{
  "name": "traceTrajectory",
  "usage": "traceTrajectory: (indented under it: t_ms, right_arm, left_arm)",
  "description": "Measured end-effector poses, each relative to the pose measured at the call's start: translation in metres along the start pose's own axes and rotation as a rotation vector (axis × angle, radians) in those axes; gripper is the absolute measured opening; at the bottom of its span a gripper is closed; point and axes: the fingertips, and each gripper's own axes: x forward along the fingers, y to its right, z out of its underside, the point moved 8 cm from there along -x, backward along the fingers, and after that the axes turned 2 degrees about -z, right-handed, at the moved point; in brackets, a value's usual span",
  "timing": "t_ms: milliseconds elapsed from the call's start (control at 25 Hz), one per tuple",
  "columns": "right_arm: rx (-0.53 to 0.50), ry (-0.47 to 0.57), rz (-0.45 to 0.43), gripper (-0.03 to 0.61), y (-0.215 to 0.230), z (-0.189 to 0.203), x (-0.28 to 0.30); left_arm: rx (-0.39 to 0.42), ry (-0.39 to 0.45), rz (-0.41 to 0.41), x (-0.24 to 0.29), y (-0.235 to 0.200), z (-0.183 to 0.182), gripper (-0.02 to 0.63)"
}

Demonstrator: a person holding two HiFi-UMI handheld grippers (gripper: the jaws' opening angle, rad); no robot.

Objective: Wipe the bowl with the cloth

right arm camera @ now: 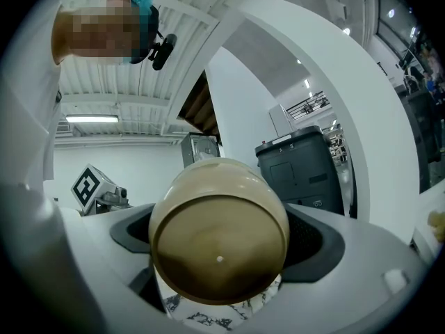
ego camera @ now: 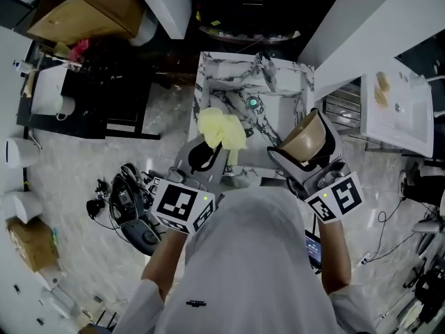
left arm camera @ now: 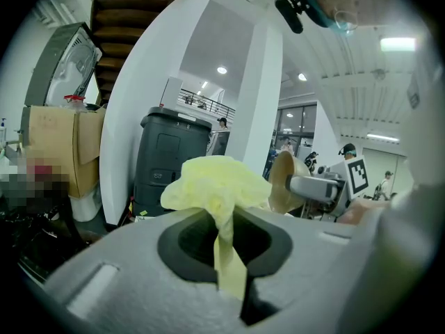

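Note:
A tan bowl (ego camera: 306,137) is held in the air over the marble table (ego camera: 285,78), tipped on its side with its mouth facing left. My right gripper (ego camera: 300,157) is shut on its rim; in the right gripper view the bowl (right arm camera: 219,239) shows its round base toward the camera. A crumpled yellow cloth (ego camera: 222,129) hangs just left of the bowl, with my left gripper (ego camera: 214,152) shut on it. In the left gripper view the cloth (left arm camera: 217,186) bunches above the jaws, and the bowl (left arm camera: 284,181) is a short gap to its right.
The small marble table carries a small teal-lit object (ego camera: 253,103) near its middle. A black stand with cables (ego camera: 128,204) sits on the floor at left. A white counter (ego camera: 400,113) runs at right, and a cardboard box (ego camera: 94,9) is at far left.

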Motion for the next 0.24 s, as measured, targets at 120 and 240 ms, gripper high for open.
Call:
traceTrajectory:
  t_ms: [120, 240]
  right_arm:
    - [-0.001, 0.0, 0.002, 0.534, -0.0016, 0.0003, -0.0007]
    - [0.001, 0.002, 0.004, 0.534, -0.0034, -0.0001, -0.0022]
  left_arm:
    - [0.003, 0.002, 0.0, -0.002, 0.0017, 0.0, 0.035]
    - [0.007, 0.004, 0.003, -0.0038, 0.004, -0.001, 0.036]
